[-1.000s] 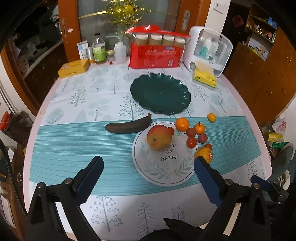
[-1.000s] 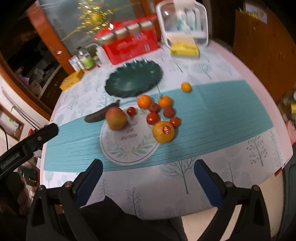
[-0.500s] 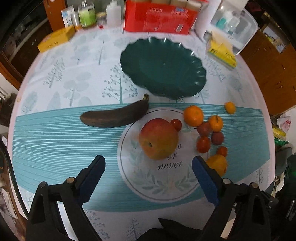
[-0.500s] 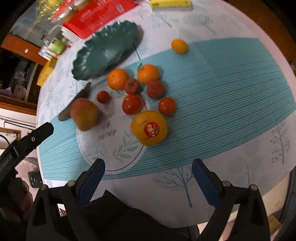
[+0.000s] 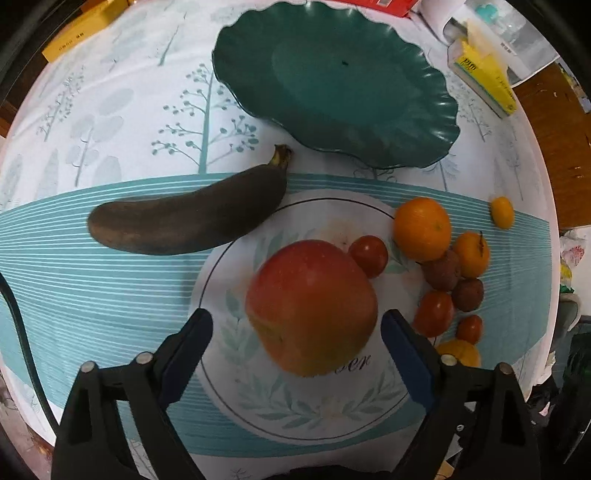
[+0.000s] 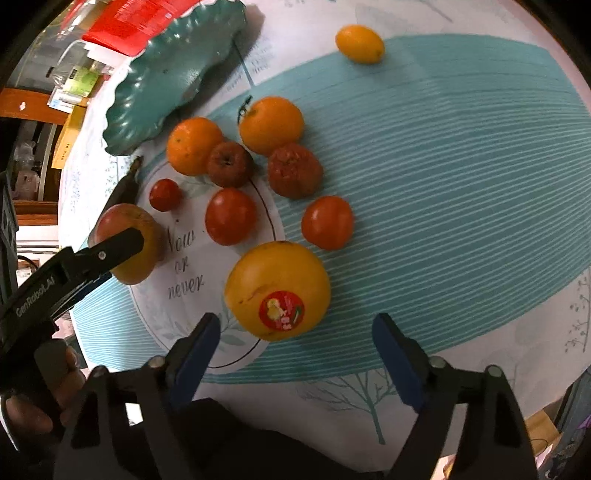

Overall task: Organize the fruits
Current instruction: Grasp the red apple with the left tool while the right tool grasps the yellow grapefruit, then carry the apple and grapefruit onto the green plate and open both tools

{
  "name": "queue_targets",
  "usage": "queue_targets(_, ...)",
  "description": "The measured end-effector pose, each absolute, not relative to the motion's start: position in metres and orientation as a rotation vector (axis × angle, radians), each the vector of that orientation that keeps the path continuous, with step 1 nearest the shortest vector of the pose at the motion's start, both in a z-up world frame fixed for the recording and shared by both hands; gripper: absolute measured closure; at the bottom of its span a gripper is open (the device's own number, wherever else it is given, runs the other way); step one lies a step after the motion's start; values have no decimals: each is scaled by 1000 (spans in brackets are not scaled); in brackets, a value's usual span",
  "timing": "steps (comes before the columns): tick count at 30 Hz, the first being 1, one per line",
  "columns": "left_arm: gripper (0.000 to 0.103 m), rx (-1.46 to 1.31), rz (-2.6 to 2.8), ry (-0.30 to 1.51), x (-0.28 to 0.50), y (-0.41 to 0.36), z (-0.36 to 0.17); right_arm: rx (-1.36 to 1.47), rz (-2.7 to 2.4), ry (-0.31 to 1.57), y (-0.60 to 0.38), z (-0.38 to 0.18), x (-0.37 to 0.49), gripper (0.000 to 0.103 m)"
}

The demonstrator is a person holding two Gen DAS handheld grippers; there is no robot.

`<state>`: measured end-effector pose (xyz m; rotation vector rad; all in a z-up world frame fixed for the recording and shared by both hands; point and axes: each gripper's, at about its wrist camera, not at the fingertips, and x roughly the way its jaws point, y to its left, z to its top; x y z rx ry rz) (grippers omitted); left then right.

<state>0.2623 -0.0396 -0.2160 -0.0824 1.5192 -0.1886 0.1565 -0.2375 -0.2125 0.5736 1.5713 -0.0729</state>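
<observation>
My left gripper (image 5: 297, 326) is open, its blue pads on either side of a large red-yellow apple (image 5: 312, 306) on the printed round mat (image 5: 314, 402). A dark overripe banana (image 5: 188, 218) lies left of the mat. An empty green scalloped plate (image 5: 436, 107) sits behind. My right gripper (image 6: 295, 334) is open, just in front of a yellow orange with a red sticker (image 6: 277, 290). Small tomatoes (image 6: 231, 216), oranges (image 6: 271, 123) and lychees (image 6: 294, 170) lie scattered nearby. The left gripper (image 6: 110, 247) shows at the apple in the right wrist view.
A yellow box (image 5: 484, 79) and a white container stand at the back right. A small kumquat (image 6: 360, 43) lies apart on the teal cloth. A yellow carton (image 5: 77, 35) sits at the back left. The table edge runs close on the right.
Both grippers have moved down and forward toward the table. The left now straddles the apple; the right has closed in on the stickered orange. Both stay open.
</observation>
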Motion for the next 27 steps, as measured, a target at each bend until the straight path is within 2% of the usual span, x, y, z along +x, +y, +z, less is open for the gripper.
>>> queue_targets(10, 35, -125, -207, 1569, 275, -45, -238, 568, -73, 1578, -237, -219, 168, 34)
queue_targets(15, 35, -127, -210, 1567, 278, -47, -239, 584, -30, 1563, -232, -219, 172, 51)
queue_targets(27, 36, -150, -160, 1571, 260, -28, -224, 587, -22, 1568, -229, -212, 166, 54)
